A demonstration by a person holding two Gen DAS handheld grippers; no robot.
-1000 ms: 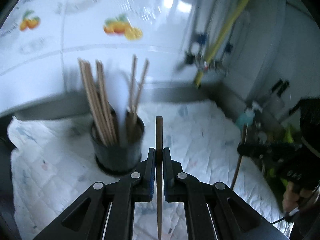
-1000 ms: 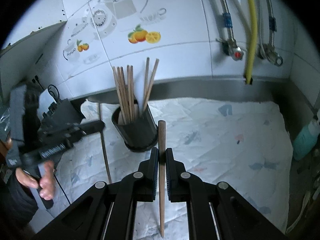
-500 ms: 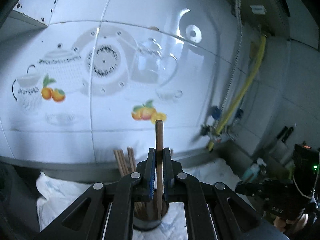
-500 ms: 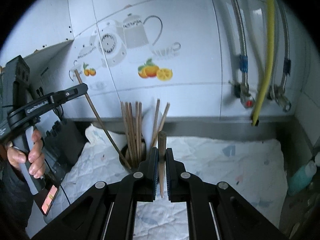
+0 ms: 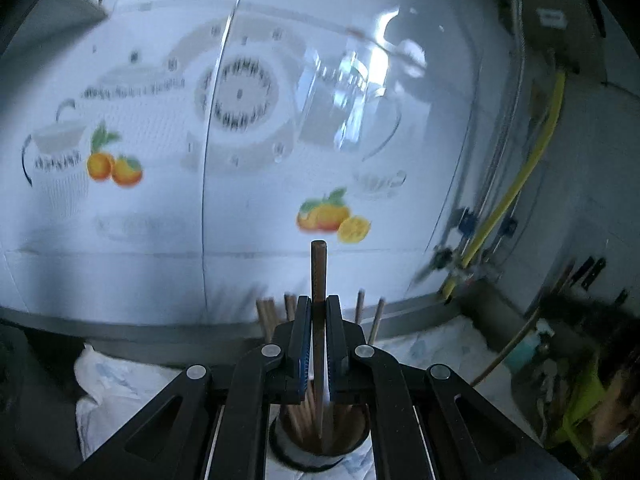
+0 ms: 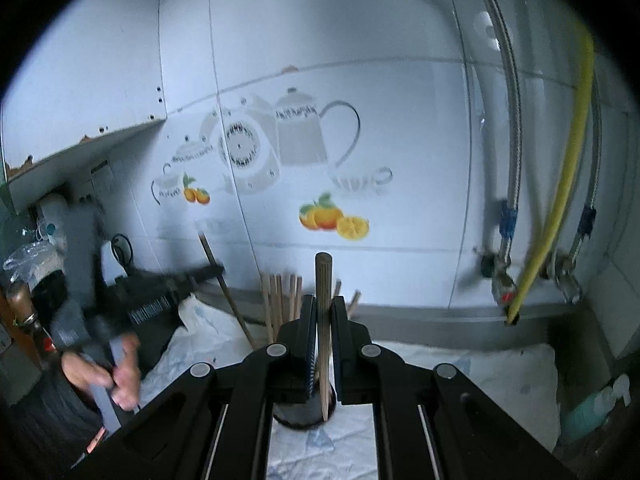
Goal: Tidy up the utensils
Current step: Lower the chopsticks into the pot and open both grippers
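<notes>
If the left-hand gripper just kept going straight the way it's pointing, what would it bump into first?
Most likely the bundle of chopsticks standing in the dark holder right ahead, just past the left gripper, which is shut on a chopstick of its own. The tiled wall lies behind; depth is hard to judge.

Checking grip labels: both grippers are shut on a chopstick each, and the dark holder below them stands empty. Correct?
Not quite. The holder is not empty: the left wrist view shows several chopsticks standing in it. Left gripper and right gripper each do clamp one chopstick.
</notes>
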